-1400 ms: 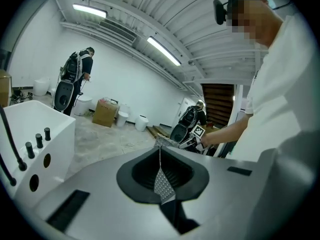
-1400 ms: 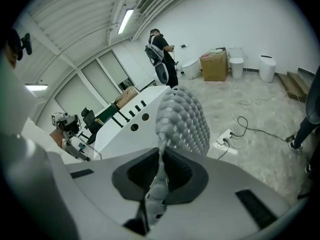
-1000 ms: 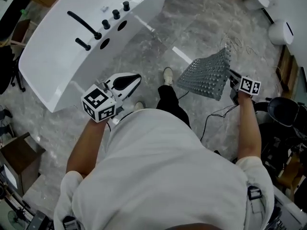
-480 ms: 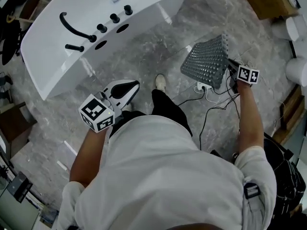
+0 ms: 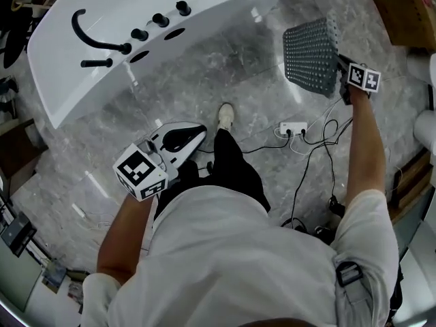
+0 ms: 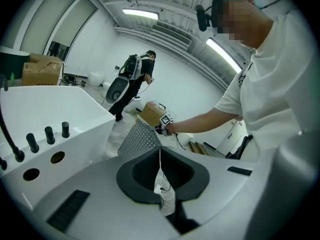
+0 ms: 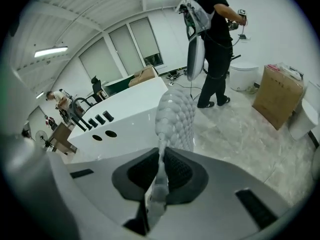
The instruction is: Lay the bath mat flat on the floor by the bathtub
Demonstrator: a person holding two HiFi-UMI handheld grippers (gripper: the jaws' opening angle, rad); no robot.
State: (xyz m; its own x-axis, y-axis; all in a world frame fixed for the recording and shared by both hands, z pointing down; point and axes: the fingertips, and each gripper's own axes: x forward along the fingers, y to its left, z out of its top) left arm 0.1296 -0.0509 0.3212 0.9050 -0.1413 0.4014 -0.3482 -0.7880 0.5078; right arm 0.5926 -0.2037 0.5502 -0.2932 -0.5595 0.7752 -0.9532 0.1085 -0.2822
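Note:
The grey studded bath mat [image 5: 312,56] hangs in the air above the marble floor, right of the white bathtub [image 5: 88,67]. My right gripper [image 5: 340,67] is shut on the mat's right edge. In the right gripper view the mat [image 7: 175,116] rises straight out of the closed jaws [image 7: 160,176]. My left gripper [image 5: 199,131] is lower, near the person's legs, shut with nothing in it. Its own view shows the jaws [image 6: 161,184] pressed together, with the mat [image 6: 137,140] and the bathtub [image 6: 55,119] ahead.
A white power strip [image 5: 293,128] with black cables lies on the floor under the mat. A cardboard box [image 5: 407,12] stands at the far right. My shoe [image 5: 225,116] points toward the tub. Another person [image 7: 212,44] with a backpack stands beyond the tub.
The right gripper has carried the mat farther out and higher in the view, and the mat now hangs more upright. The left gripper stays shut near the legs.

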